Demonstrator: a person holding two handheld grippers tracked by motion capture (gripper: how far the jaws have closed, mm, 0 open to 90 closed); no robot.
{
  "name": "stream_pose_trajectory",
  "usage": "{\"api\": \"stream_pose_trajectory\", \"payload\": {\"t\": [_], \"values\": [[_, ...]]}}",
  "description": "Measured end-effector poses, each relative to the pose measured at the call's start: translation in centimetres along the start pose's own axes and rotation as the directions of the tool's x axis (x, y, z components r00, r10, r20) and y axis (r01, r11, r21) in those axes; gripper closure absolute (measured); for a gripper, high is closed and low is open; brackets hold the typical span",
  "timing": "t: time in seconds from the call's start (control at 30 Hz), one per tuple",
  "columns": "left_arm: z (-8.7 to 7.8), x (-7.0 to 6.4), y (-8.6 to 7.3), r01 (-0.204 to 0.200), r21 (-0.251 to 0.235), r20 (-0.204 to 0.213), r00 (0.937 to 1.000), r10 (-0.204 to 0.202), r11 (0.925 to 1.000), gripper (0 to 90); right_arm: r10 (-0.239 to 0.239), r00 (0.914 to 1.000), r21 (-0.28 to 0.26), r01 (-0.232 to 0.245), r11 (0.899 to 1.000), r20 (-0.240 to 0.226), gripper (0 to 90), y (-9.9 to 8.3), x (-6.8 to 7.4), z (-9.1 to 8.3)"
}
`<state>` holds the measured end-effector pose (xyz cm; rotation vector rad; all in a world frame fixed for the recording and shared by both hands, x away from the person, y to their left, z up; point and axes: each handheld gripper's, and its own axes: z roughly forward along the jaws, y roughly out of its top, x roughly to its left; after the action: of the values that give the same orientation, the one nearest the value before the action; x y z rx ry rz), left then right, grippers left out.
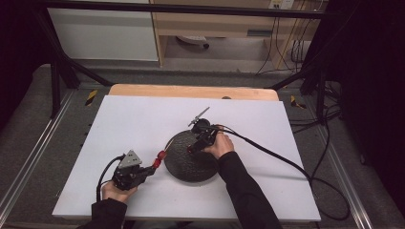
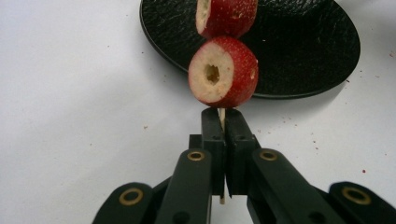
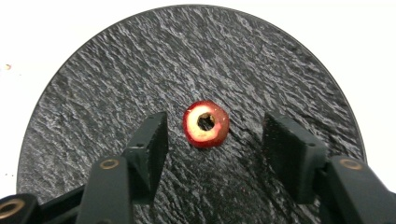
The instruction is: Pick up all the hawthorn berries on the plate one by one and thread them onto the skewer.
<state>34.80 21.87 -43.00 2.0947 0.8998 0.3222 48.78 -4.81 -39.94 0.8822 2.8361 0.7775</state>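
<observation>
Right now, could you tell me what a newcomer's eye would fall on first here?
Probably the red cored fruit pieces threaded on a thin skewer, clamped in the left gripper beside the black plate. Next, a lone cored fruit piece lying on that plate, between the open jaws of the right gripper.

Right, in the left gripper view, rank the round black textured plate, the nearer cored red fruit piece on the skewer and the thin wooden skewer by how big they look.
1. Round black textured plate, largest though farther off.
2. Nearer cored red fruit piece.
3. Thin wooden skewer, a sliver clamped in the left gripper.
</observation>
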Motion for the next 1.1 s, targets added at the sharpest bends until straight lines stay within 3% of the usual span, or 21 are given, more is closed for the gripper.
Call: {"api": "stream_pose_trajectory", "payload": {"t": [0.13,0.27,0.6,1.1], "values": [[0.0,0.0,0.0,-0.002,-0.001,0.001,1.0,0.002,1.0,87.8,0.001,0.9996,0.033,0.0,0.999,-0.028,47.4,0.5,-0.1,0.5],[0.0,0.0,0.0,0.002,-0.001,0.001,1.0,-0.002,1.0,87.8,-0.006,0.9997,0.075,0.008,0.997,-0.022,50.0,0.9,-0.1,1.1],[0.0,0.0,0.1,0.001,0.0,0.002,1.0,-0.001,1.0,87.8,0.007,0.9992,0.102,-0.003,0.995,-0.04,57.3,1.3,-0.2,1.7],[0.0,0.0,0.1,-0.002,0.001,0.002,1.0,0.002,1.0,87.8,0.019,0.9981,0.121,-0.012,0.993,-0.058,60.7,1.4,-0.5,2.1]]}}
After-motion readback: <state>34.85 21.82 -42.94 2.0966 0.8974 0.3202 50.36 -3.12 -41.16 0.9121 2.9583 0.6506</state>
